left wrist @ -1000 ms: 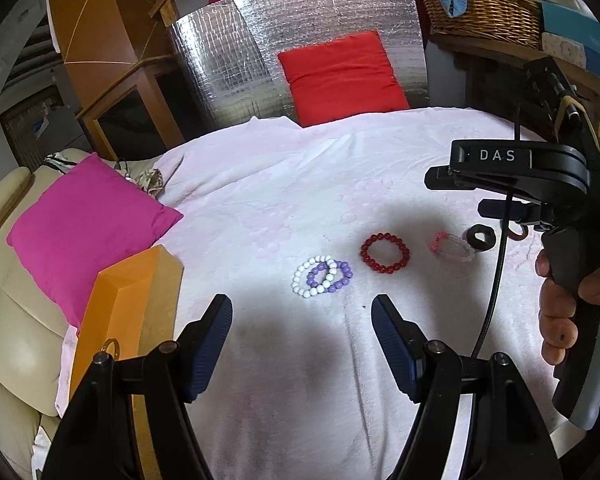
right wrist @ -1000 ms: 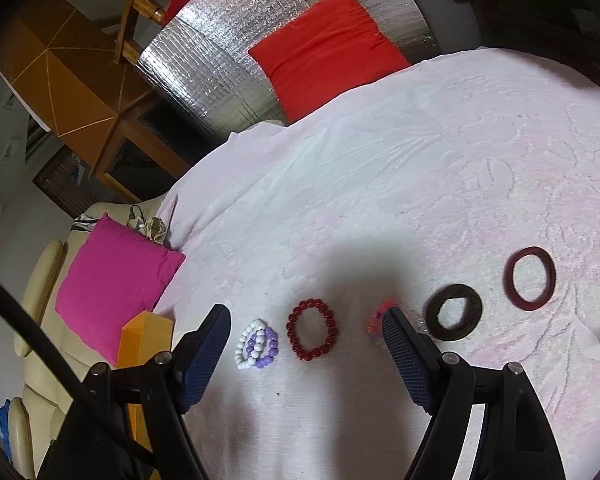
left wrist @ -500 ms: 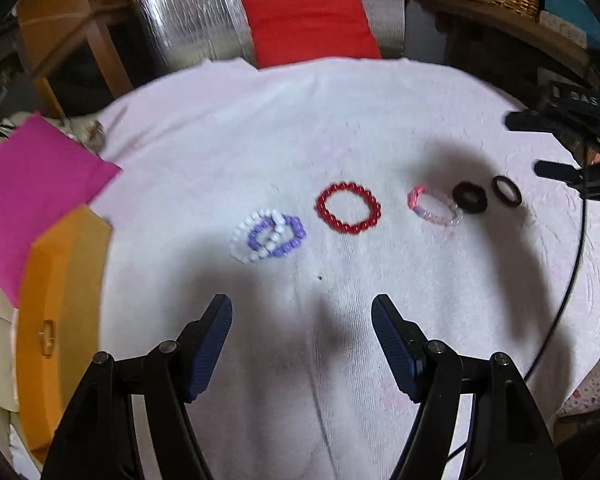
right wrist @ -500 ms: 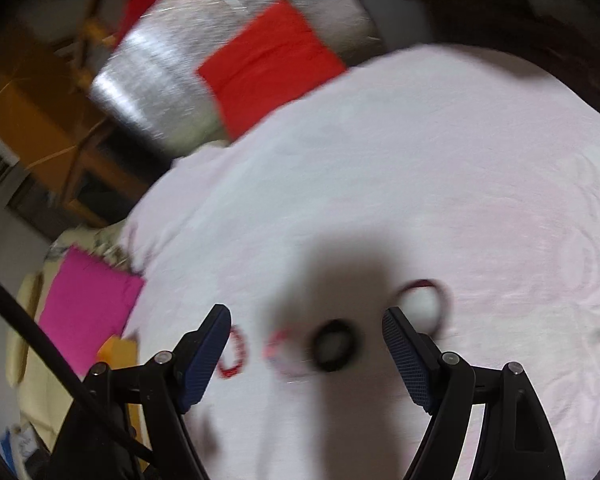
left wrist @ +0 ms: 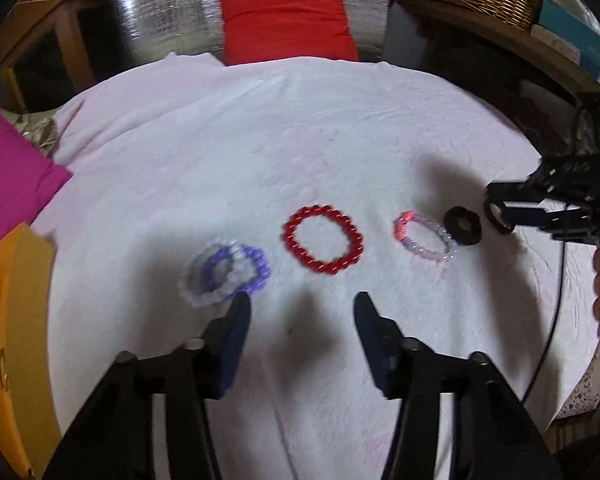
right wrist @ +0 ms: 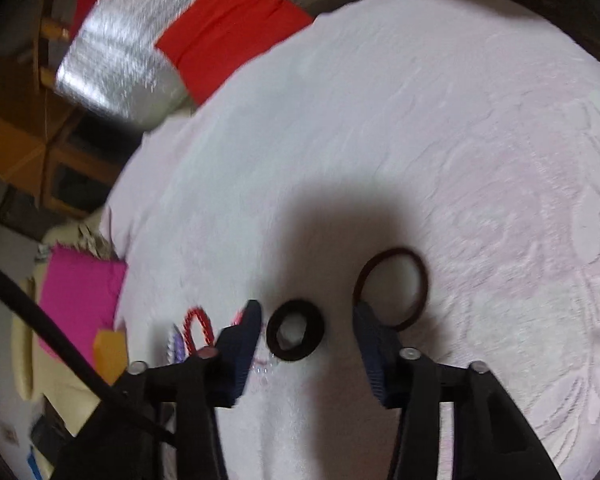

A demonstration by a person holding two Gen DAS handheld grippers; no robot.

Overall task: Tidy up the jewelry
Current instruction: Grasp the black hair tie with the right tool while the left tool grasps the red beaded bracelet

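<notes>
On white cloth, glossy red-beaded bracelet.

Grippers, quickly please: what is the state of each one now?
Left gripper: jaws open, holding nothing.
Right gripper: jaws open, empty, with the black ring lying between them.

Left wrist view looks down across the whole bracelet row; right wrist view closes on the black ring, shared by both.
</notes>
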